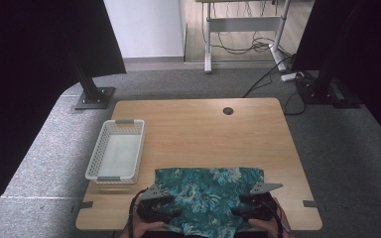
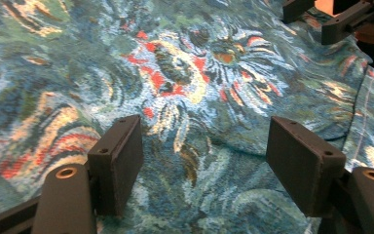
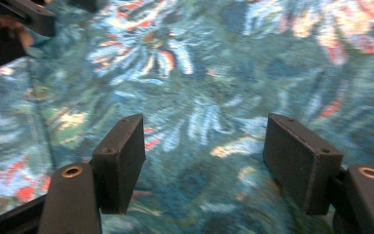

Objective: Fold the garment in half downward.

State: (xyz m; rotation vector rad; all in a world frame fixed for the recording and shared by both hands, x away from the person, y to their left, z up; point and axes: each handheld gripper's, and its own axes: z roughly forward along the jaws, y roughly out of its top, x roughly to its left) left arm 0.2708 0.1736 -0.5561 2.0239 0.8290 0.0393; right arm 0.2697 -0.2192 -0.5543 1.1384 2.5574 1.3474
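Teal floral-print cloth (image 1: 209, 196) spread flat at near edge of wooden table (image 1: 198, 126), left gripper (image 1: 174, 213) and right gripper (image 1: 238, 211) over its near corners, jaws wide apart, gripping nothing, white mesh basket (image 1: 94, 157) to left.

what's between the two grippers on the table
The floral cloth spans the stretch between the left gripper and the right gripper, as the high view shows.

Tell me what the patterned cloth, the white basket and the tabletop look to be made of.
Cloth: likely a woven or knitted fabric, matte, printed with teal, red and cream flowers; the left gripper view shows fine thread texture and soft folds. Basket: probably moulded plastic, white, with perforated lattice walls and grey handle ends. Tabletop: wood or wood-look laminate, smooth, light, with visible grain; which one cannot be told.
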